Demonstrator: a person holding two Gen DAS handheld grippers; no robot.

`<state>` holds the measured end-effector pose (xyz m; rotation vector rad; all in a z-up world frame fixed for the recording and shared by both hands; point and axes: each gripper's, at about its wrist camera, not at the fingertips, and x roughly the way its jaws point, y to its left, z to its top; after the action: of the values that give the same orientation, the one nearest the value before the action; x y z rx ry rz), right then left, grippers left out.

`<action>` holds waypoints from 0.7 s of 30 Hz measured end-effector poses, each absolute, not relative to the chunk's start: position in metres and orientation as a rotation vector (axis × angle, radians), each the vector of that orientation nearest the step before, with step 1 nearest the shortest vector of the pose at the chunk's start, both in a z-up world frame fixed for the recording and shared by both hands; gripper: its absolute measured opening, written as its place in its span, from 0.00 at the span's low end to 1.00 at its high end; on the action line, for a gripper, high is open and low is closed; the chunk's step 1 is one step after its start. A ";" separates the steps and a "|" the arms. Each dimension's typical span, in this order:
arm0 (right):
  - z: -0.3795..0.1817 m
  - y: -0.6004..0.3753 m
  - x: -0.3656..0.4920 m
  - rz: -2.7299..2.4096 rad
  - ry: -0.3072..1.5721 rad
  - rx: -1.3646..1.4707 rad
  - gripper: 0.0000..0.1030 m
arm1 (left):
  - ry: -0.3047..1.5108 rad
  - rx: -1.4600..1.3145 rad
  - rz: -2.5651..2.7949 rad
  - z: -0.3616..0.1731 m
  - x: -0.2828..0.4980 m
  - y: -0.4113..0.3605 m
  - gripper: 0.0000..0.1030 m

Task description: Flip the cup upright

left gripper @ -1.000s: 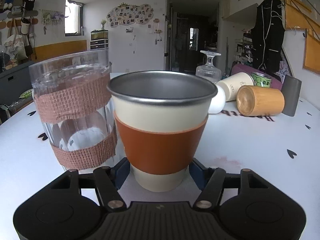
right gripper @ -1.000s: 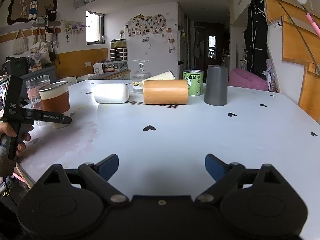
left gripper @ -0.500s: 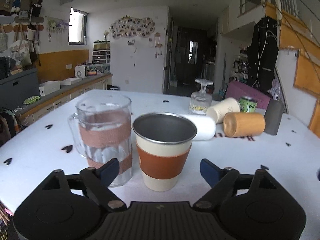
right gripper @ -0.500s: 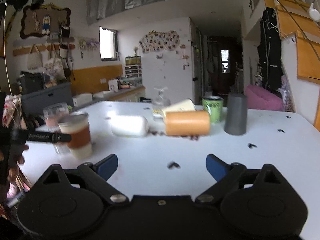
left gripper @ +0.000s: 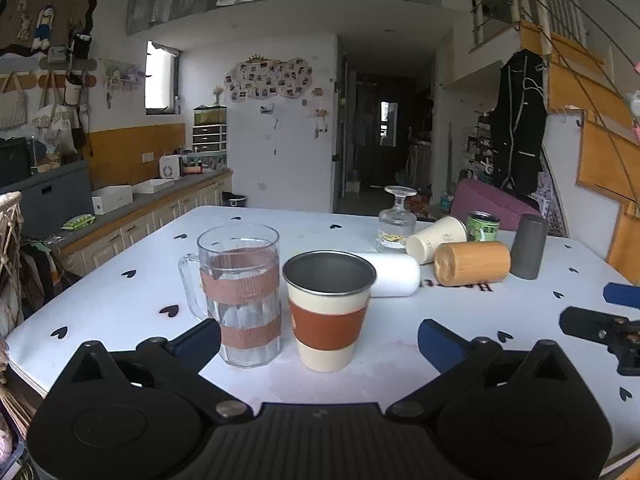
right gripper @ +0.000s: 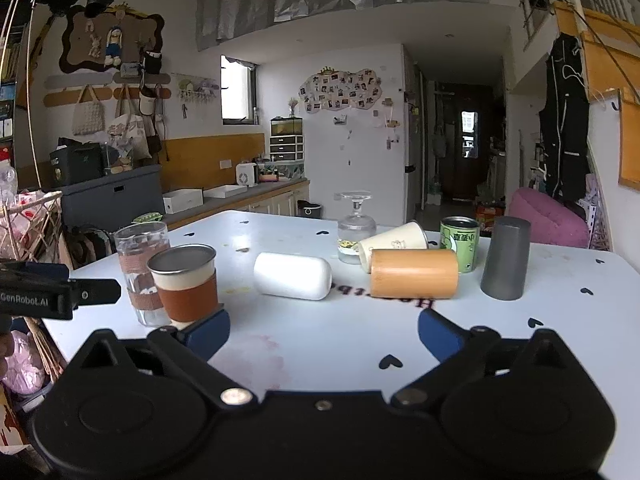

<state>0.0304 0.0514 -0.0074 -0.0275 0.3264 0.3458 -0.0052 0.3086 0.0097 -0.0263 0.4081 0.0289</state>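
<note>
A steel cup with a brown sleeve [left gripper: 328, 312] stands upright on the white table [left gripper: 120, 304], beside a glass mug [left gripper: 240, 292]; both also show in the right wrist view, the cup [right gripper: 186, 286] and the mug [right gripper: 140, 268]. My left gripper [left gripper: 319, 340] is open and empty, pulled back from the cup. My right gripper [right gripper: 323, 330] is open and empty over the table's front. A white cup [right gripper: 293, 276], a wooden cup [right gripper: 414, 274] and a cream paper cup [right gripper: 394, 245] lie on their sides. A grey cup [right gripper: 505, 264] and a stemmed glass [right gripper: 356, 224] stand upside down.
A green can [right gripper: 460, 242] stands upright behind the wooden cup. The right gripper's tip [left gripper: 600, 320] shows at the right edge of the left wrist view. The left gripper's body [right gripper: 56, 296] shows at the left of the right wrist view. The table's left edge is close to the mug.
My left gripper has let go of the brown-sleeved cup, opened wide and drawn back and up. My right gripper has moved left and closer to the row of cups.
</note>
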 end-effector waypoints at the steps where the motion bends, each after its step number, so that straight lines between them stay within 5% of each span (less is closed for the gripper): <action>1: -0.007 0.052 0.029 0.346 0.324 -0.029 1.00 | 0.412 -0.029 0.026 0.009 -0.006 0.308 1.00; 21: -0.006 0.056 0.029 0.302 0.336 -0.054 1.00 | 0.417 -0.022 0.006 0.008 -0.011 0.299 1.00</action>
<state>0.0286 0.0560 -0.0060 -0.0539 0.3359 0.3020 -0.0111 0.2988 0.0083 -0.0223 0.4172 0.0061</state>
